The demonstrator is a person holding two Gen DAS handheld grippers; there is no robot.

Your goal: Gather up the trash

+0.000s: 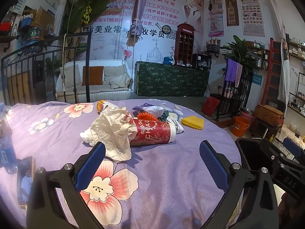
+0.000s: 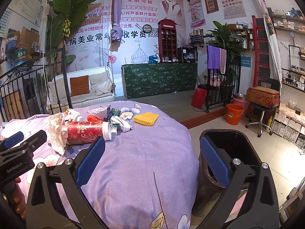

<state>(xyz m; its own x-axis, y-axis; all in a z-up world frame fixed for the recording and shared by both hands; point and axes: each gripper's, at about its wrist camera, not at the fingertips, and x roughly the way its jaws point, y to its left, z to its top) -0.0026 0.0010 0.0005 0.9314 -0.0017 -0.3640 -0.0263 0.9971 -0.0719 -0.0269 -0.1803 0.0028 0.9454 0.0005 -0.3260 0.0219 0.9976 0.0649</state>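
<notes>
- The left tongs point(image 1: 152, 164) hover wide and empty over the bed point(image 1: 162, 171), pads just short of the crumpled paper point(image 1: 112, 131).
- The trash pile lies toward the bed's far edge: paper, a red paper cup point(image 1: 152, 135) on its side, a yellow foam net point(image 1: 192, 122).
- The near half of the bed is bare cover.
- The right tongs point(image 2: 152, 164) gape wide, empty, over the bed's right edge, beside the black bin point(image 2: 228, 139) on the floor.

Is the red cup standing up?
No, the red cup lies on its side on the purple bedspread, next to crumpled paper.
</notes>
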